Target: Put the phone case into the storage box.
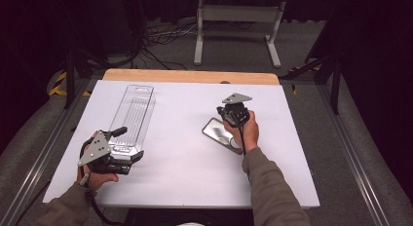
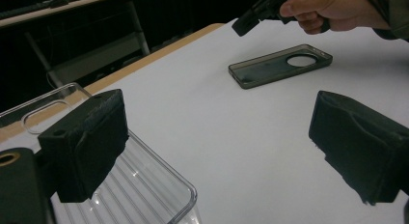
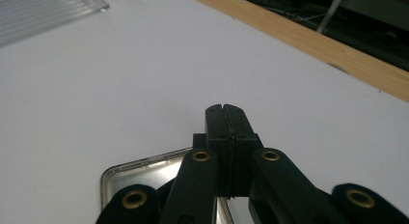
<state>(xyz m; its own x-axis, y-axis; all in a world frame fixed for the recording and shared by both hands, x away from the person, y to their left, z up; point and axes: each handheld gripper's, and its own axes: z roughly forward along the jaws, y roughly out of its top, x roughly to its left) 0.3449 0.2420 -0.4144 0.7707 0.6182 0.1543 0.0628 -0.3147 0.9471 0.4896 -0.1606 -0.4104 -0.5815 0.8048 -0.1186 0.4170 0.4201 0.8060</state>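
1. The right tool (image 3: 225, 110) is clenched, with its two jaws pressed together and nothing between them. In the high view the right tool (image 1: 233, 110) is sitting in the person's right hand (image 1: 247, 131), and it is pointing toward the far side of the table (image 1: 185, 182).
2. The dark phone case (image 1: 219, 131) is lying flat on the table just under and behind this tool. In the right gripper view one corner of the phone case (image 3: 144, 173) is showing beneath the jaws. I cannot tell if the tool is touching it.
3. In the left gripper view the phone case (image 2: 279, 65) is lying with its open side up, and its round camera hole is at the end near the right hand (image 2: 333, 9).
4. The left tool (image 2: 217, 151) is released, with its jaws standing wide apart. In the high view the left tool (image 1: 124, 143) is at the near end of the clear plastic tray (image 1: 132, 114).
5. One left jaw is hanging over the near corner of the clear plastic tray (image 2: 144, 195); the other jaw is over the bare table.
6. The tray and the phone case are lying well apart.
7. Counting: two tools, one phone case, one clear tray, one table.
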